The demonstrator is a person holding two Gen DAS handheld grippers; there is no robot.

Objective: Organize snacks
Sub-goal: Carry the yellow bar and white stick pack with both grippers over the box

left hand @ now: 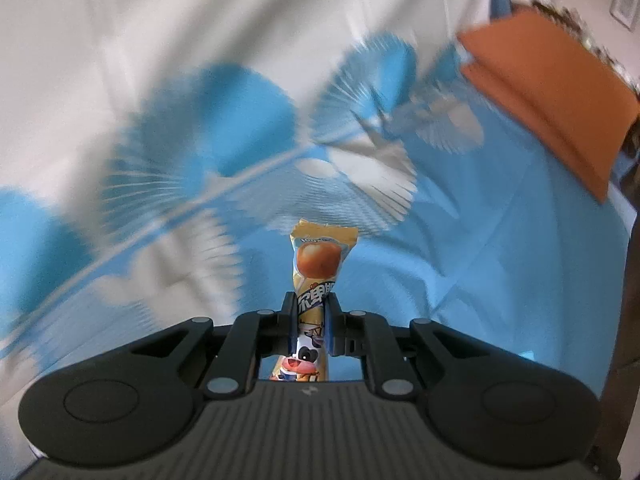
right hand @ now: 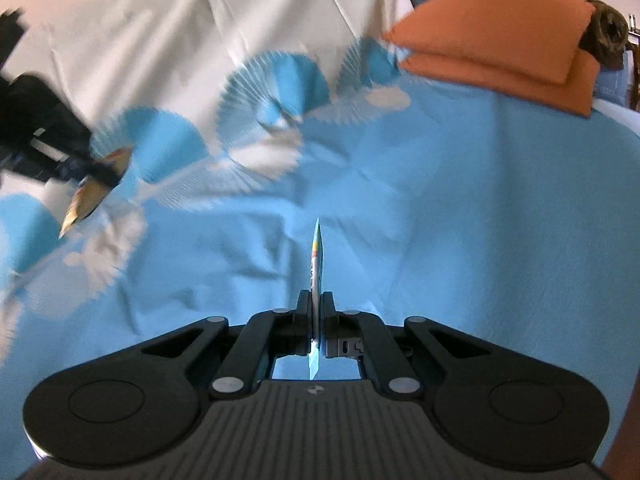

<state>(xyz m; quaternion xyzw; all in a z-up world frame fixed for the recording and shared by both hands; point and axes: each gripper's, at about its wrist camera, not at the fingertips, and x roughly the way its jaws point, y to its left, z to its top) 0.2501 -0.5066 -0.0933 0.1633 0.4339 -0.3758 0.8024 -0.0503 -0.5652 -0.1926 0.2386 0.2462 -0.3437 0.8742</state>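
Black left gripper (left hand: 312, 312), silver rivets

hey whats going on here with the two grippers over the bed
A person is sorting snacks with a handheld gripper in each hand, over a blue and white bedsheet. The left gripper is shut on a yellow snack packet. The right gripper is shut on a thin blue packet, seen edge-on. Orange cushions lie at the far end.

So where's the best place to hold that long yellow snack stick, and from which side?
Grip the yellow snack stick across its narrow middle, coming in along its length from one end, jaws on the flat faces. It is long, slim and soft, so a mid-body pinch probably keeps it from drooping or swinging. The left gripper holds it this way now, with the crimped end pointing ahead.
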